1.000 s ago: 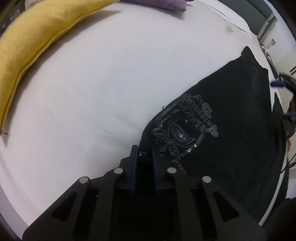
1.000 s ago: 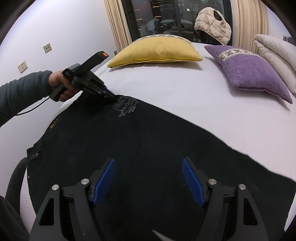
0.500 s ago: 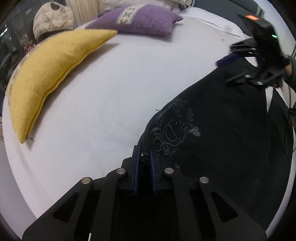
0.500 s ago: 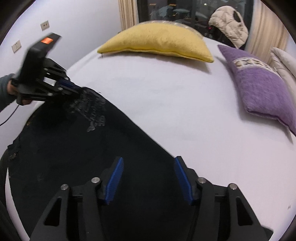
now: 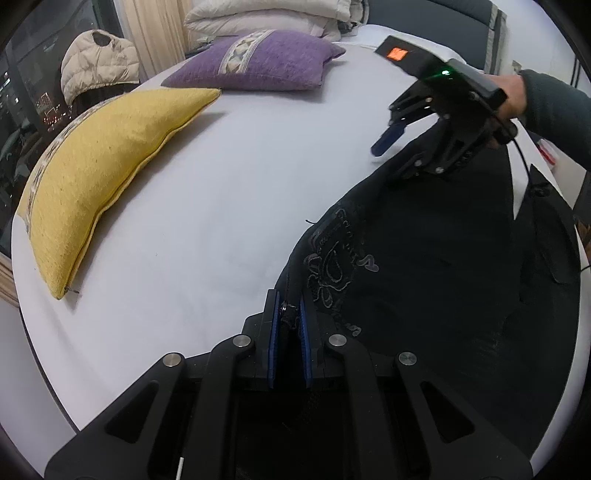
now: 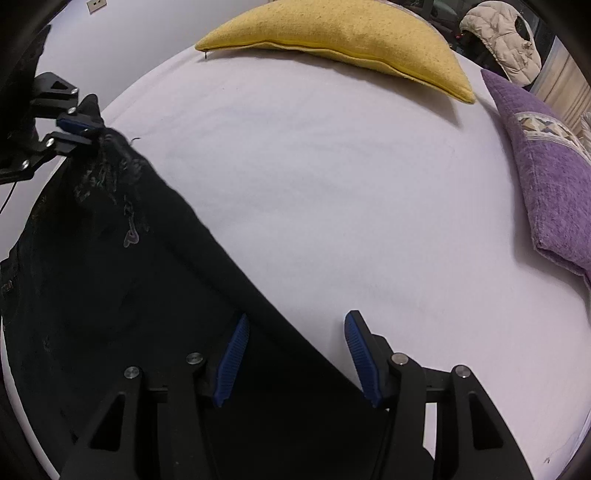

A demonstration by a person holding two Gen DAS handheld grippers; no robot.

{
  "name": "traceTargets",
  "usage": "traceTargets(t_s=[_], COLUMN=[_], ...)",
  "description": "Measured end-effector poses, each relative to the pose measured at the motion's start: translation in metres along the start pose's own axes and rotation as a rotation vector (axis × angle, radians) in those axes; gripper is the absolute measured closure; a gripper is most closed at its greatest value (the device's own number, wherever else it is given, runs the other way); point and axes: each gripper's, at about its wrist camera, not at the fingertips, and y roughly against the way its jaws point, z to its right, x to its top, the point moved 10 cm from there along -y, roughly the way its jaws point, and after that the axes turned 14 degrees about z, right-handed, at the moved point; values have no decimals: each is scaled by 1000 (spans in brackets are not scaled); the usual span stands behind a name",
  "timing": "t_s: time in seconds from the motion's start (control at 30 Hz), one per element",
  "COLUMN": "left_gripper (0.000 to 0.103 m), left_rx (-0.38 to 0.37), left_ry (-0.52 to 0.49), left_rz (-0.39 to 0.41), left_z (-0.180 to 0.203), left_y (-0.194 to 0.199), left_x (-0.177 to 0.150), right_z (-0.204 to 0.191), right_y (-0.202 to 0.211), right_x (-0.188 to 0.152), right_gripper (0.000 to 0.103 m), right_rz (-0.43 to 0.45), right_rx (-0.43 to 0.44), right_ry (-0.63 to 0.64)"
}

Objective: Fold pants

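Note:
Black pants with a grey embroidered design lie spread on a white bed. My left gripper is shut on the edge of the pants near the design, lifting that corner. It also shows in the right wrist view, clamped on the raised corner. My right gripper is open, its jaws astride the long edge of the pants, the left finger over the cloth and the right over the sheet. In the left wrist view it hovers open over the far end.
A yellow pillow and a purple pillow lie at the far side of the bed. White pillows and a puffy jacket sit behind them. The bed edge runs close on the left gripper's side.
My left gripper has lifted the pants corner and tilted up. My right gripper has moved across the pants to their long edge, jaws slightly narrower.

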Motion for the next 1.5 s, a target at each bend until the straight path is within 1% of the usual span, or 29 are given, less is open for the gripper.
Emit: traceTargets(t_s=[0.13, 0.2, 0.23, 0.3, 0.33, 0.37, 0.57, 0.67, 0.77, 0.83, 1.03, 1.07, 1.13, 1.17, 1.37, 1.5], left_gripper=[94, 94, 94, 94, 94, 94, 94, 94, 94, 94, 94, 94, 94, 94, 94, 94], left_rx=[-4, -2, -1, -2, -1, 1, 6, 12, 22, 29, 38, 37, 36, 35, 24, 6], left_ry=[-10, -18, -20, -21, -20, -19, 6, 9, 20, 24, 29, 30, 37, 41, 42, 28], left_rz=[20, 32, 36, 39, 39, 38, 39, 43, 48, 52, 65, 66, 71, 73, 83, 91], left_z=[7, 11, 12, 13, 14, 14, 11, 12, 12, 14, 23, 24, 28, 31, 49, 68], left_y=[5, 8, 10, 11, 10, 10, 11, 14, 18, 20, 28, 30, 35, 38, 56, 77], left_x=[3, 6, 6, 7, 7, 7, 3, 4, 6, 6, 6, 6, 6, 5, 1, -6], right_z=[0, 2, 2, 0, -1, -3, 3, 2, 0, -3, -15, -8, -9, -17, -50, -70], right_y=[-10, -13, -13, -12, -11, -10, 5, 12, 24, 31, 37, 40, 43, 52, 59, 69], right_x=[-5, -4, -3, -1, 0, 0, 4, 6, 7, 2, 0, -5, 0, -6, -16, -18], right_gripper=[45, 46, 48, 63, 73, 78, 92, 96, 97, 98, 99, 99, 99, 99, 99, 99], right_rz=[-52, -61, -63, -70, -71, -71, -33, -14, 26, 50, 79, 87, 108, 117, 134, 163], right_rx=[35, 55, 65, 93, 99, 99, 84, 71, 51, 27, -72, -82, -104, -113, -118, -106], right_ry=[2, 3, -1, 4, 11, 20, 9, 19, 11, -5, -29, -39, -68, -79, -96, -116])
